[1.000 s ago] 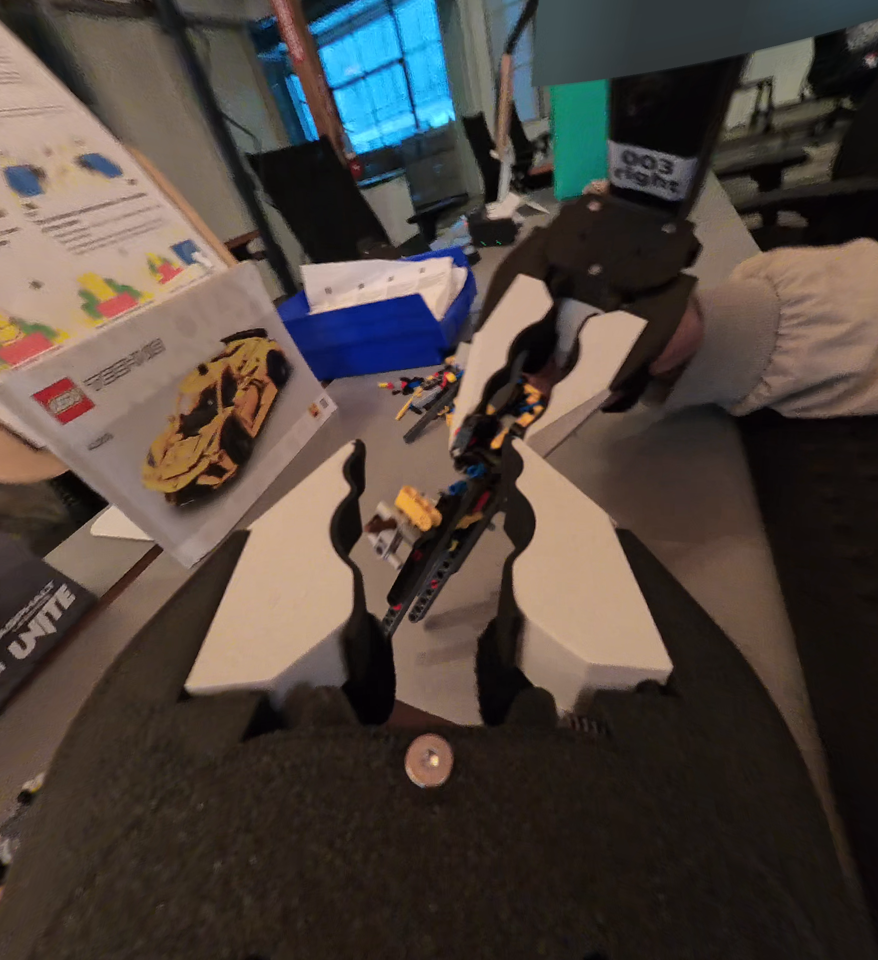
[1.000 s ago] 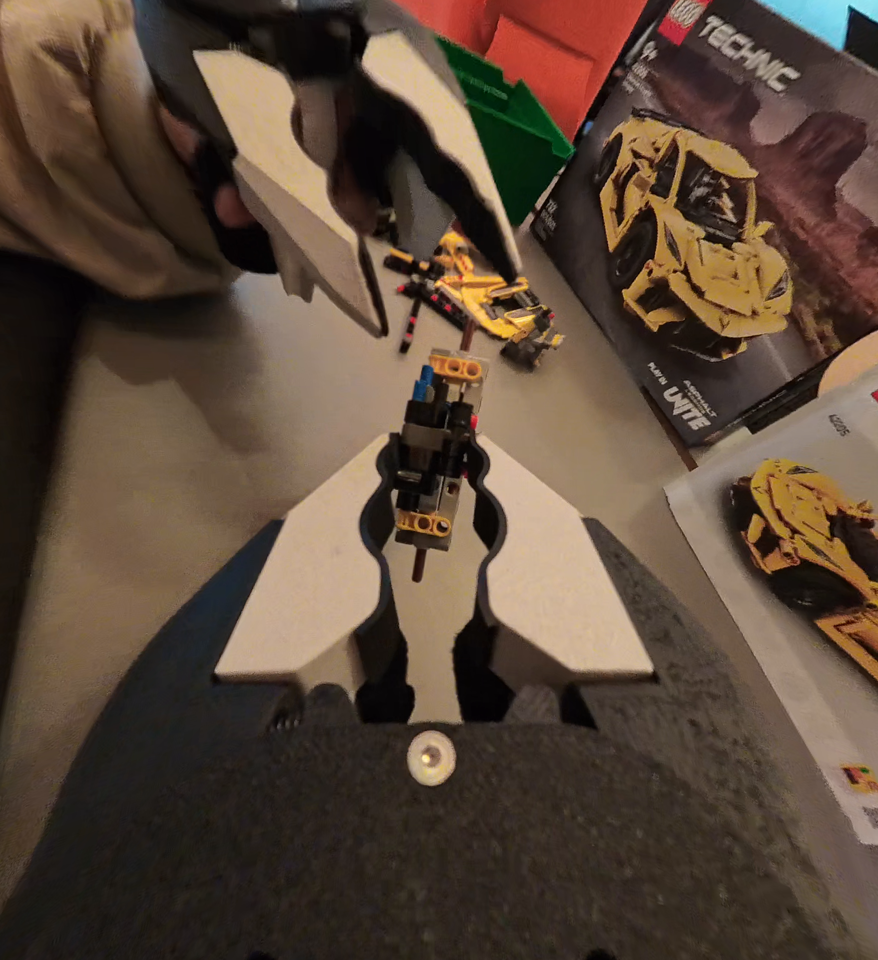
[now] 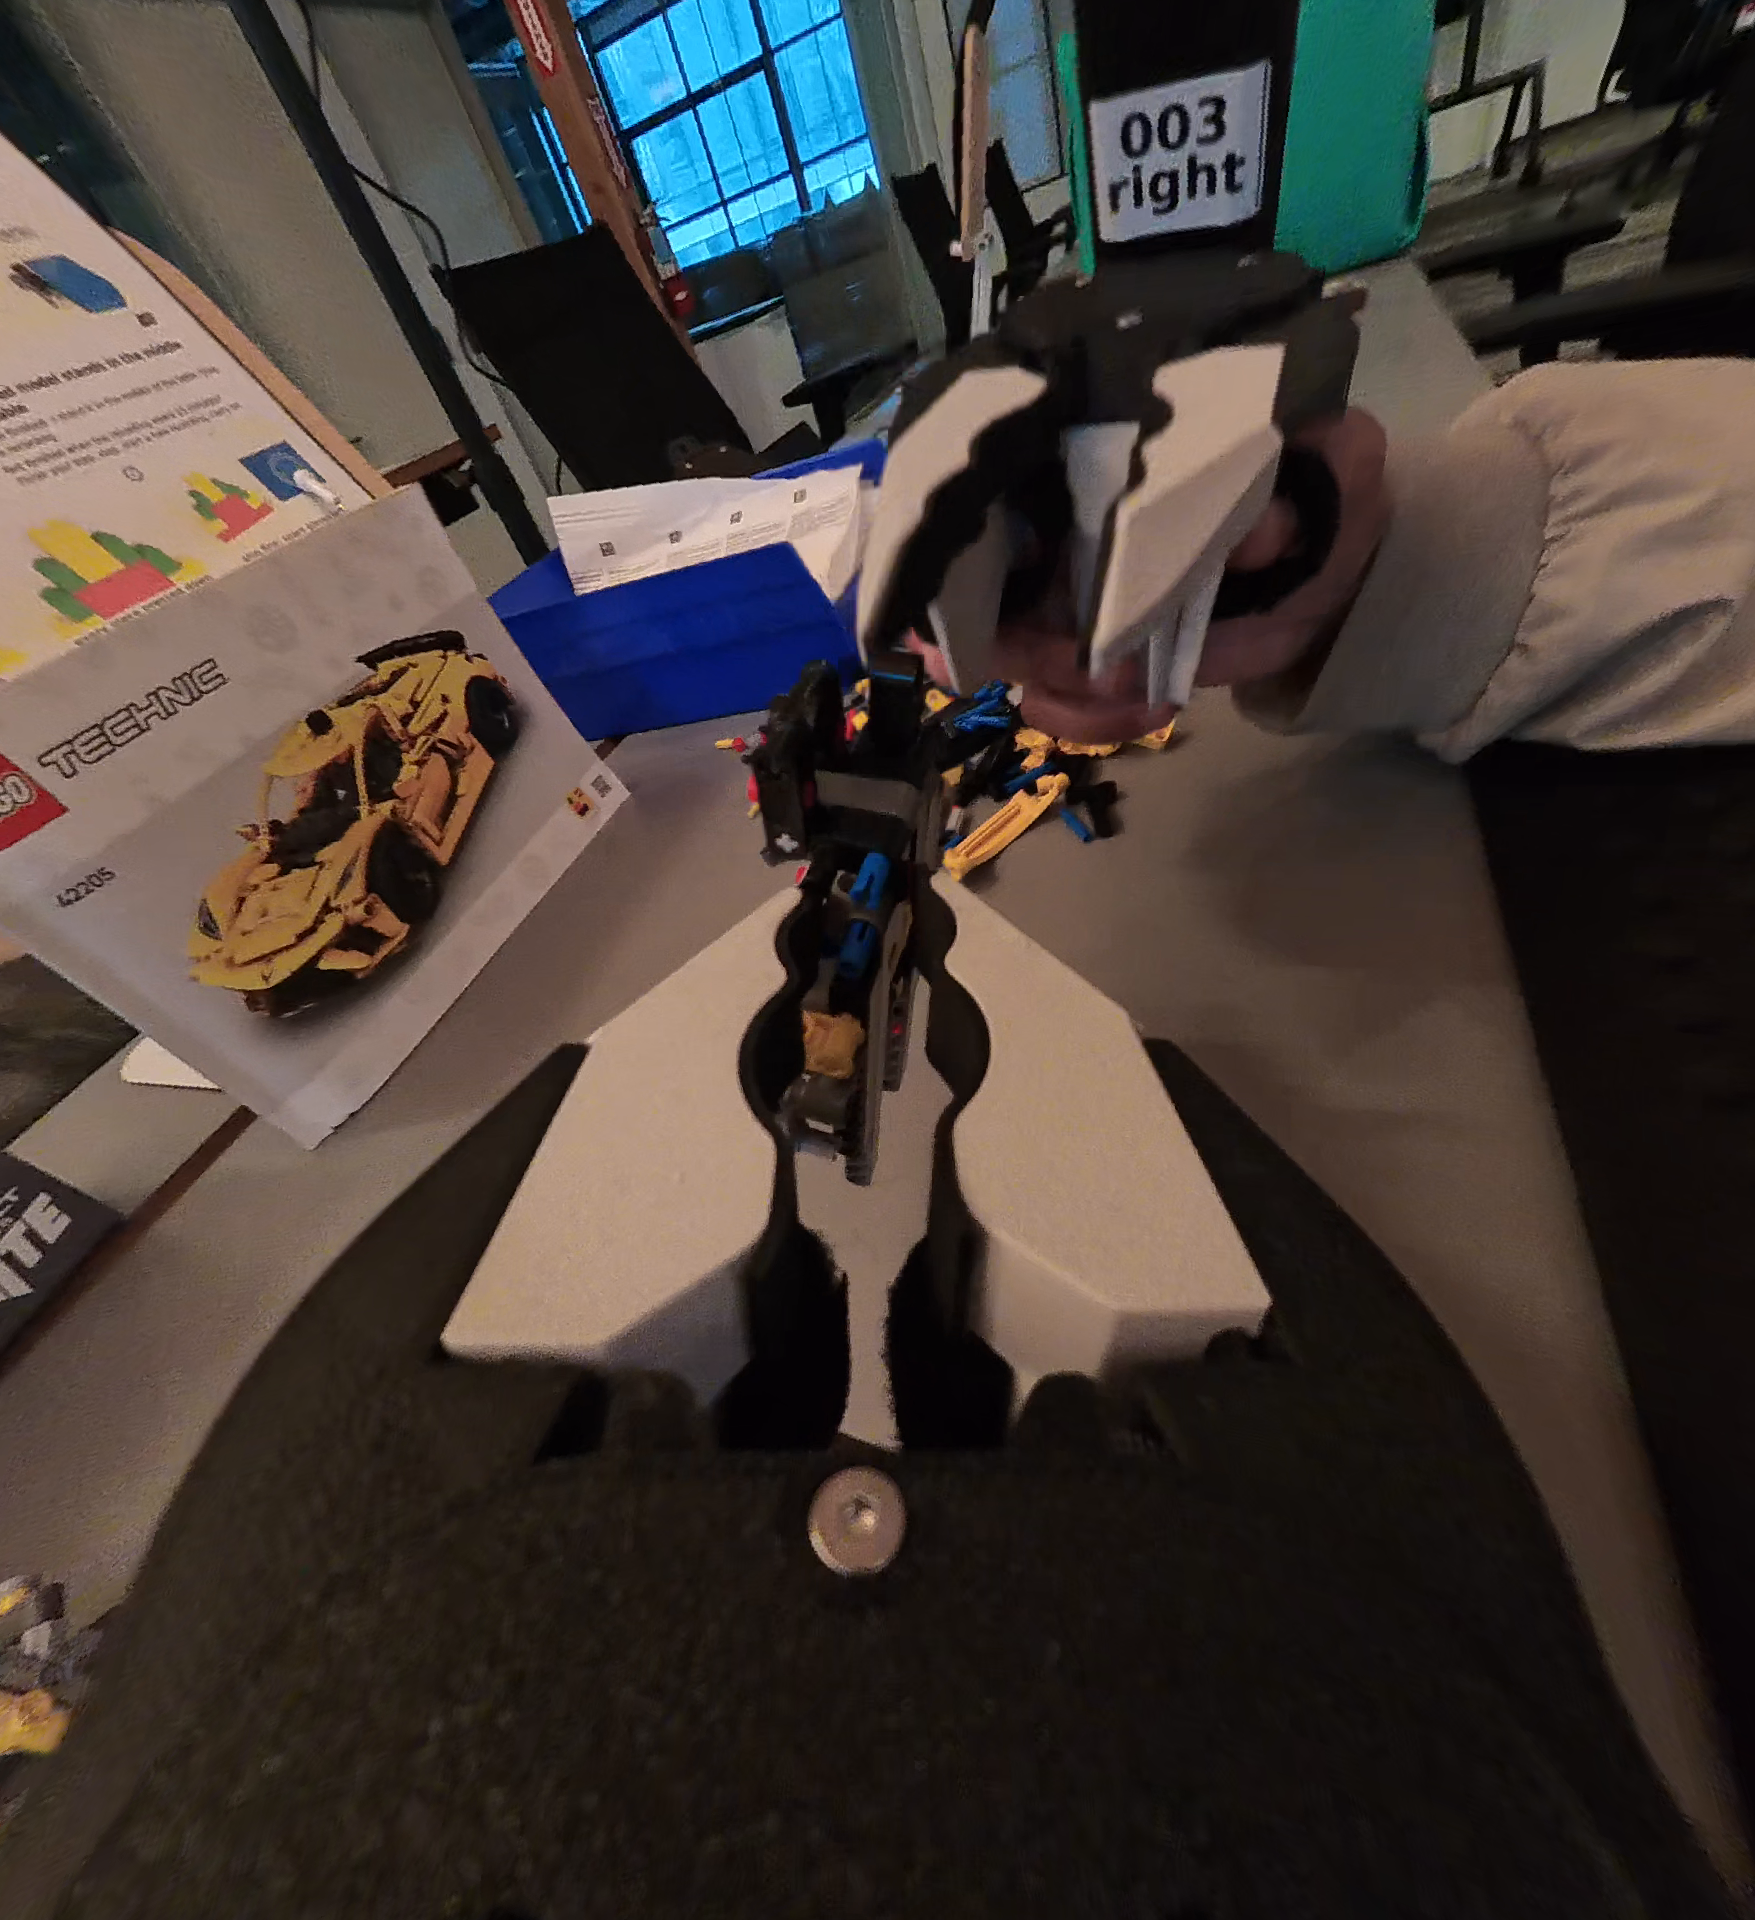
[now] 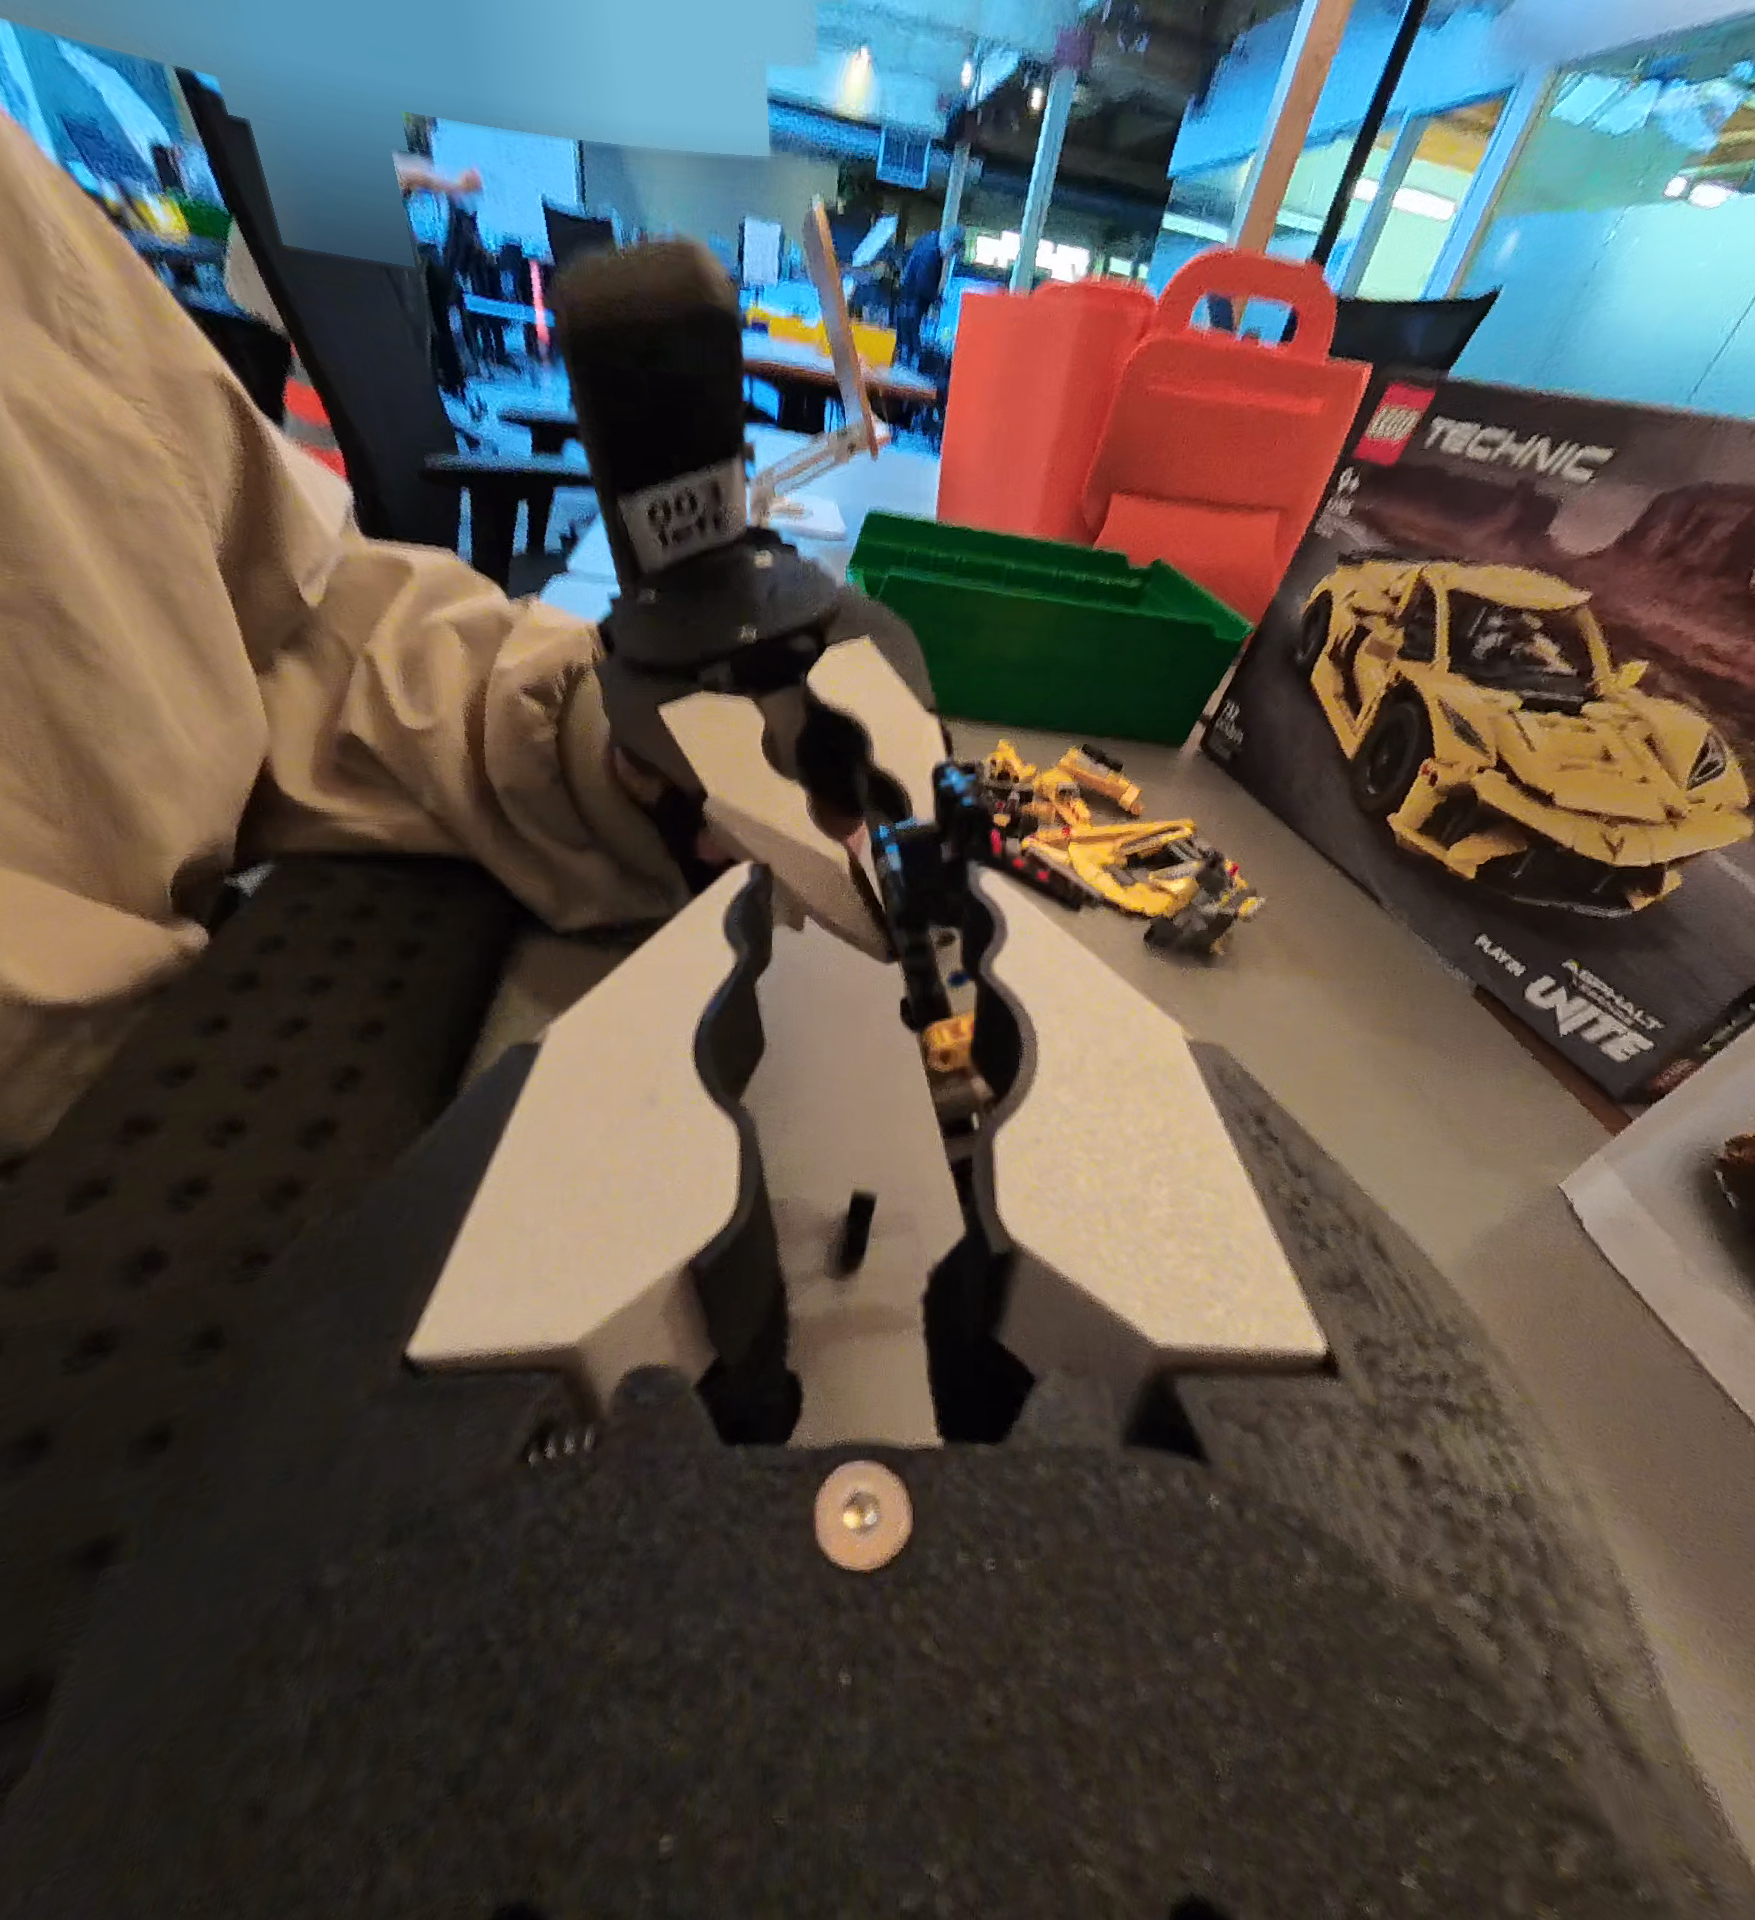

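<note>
Grey worktop (image 3: 1320, 1039), brick car box (image 4: 1538, 727) behind: my left gripper (image 3: 857, 935), open a second ago, now clamps the black brick assembly (image 3: 852, 914), while my right gripper (image 4: 862, 997), formerly holding a sub-assembly, stands apart alongside it.

Left gripper (image 3: 857, 914) clamped on a black brick assembly (image 3: 852, 935) between its fingers, loose yellow pieces (image 3: 1018, 810) beyond the fingertips, right gripper (image 3: 1049, 582) above them, instruction booklet (image 3: 249, 831) left of the fingers.
</note>
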Available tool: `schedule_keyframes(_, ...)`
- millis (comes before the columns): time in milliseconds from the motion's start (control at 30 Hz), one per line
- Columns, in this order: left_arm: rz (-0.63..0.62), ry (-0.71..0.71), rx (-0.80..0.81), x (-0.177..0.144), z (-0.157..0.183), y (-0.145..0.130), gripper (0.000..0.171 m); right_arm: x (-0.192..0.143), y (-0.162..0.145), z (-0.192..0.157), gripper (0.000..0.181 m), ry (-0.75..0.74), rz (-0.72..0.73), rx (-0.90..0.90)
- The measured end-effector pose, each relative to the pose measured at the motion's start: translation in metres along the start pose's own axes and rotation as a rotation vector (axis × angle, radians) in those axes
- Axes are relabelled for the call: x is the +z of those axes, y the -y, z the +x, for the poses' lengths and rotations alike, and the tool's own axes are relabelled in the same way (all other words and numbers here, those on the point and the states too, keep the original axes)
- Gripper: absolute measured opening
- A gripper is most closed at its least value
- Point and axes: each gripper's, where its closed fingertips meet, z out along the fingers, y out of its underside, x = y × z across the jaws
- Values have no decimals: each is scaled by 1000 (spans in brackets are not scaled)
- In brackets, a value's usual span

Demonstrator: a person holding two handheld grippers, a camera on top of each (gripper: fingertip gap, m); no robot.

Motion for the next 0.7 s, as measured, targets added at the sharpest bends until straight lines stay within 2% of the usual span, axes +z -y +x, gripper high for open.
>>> schedule_keyframes(100, -12, -24, 23, 1, 7, 0, 17, 6, 5, -1, 25, -35, 12, -84)
schedule_keyframes(200, -13, -36, 7, 2, 10, 0, 16, 6, 4, 2, 7, -86, 5, -175)
schedule_keyframes(533, -17, -67, -59, 2, 11, -1, 17, 2, -4, 3, 6, -64, -9, -111)
schedule_keyframes(600, -32, -81, -64, 4, 14, -2, 17, 4, -6, 0, 12, -49, -15, -112)
schedule_keyframes(700, -42, -87, -47, 4, 16, -3, 18, 6, -8, -2, 6, -43, -29, -102)
